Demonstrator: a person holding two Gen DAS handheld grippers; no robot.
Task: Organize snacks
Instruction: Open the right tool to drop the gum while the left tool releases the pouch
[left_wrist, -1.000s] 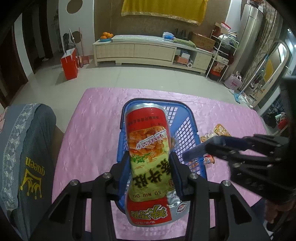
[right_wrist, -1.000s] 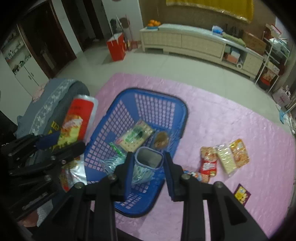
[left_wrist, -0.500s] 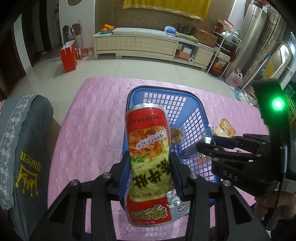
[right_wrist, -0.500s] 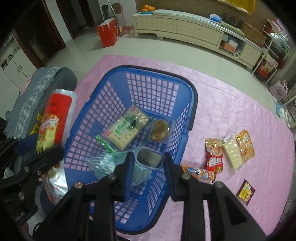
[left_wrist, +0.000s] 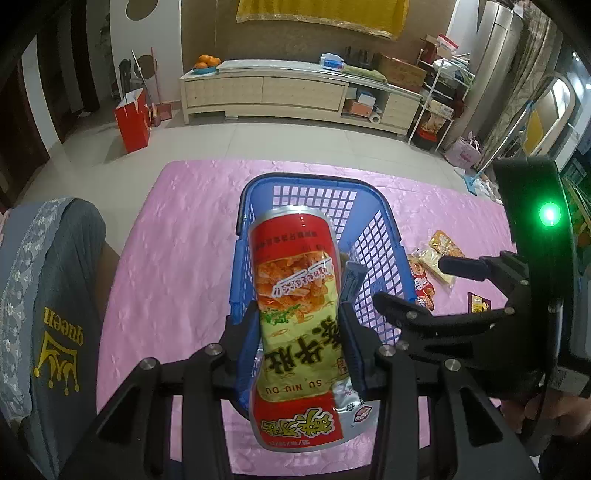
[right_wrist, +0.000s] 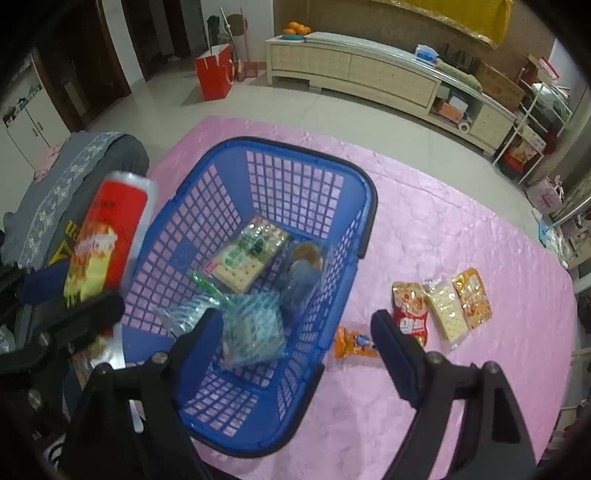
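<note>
My left gripper pinches the chip bag, long axis upright, over the blue basket's near-left rim. My right gripper is opening, empty, above the basket's right wall.

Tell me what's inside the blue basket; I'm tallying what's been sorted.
Inside the blue basket: a green-labelled cracker pack, a blue striped bag, a round snack in clear wrap and a thin green stick. Anything beneath the bag is hidden.
</note>
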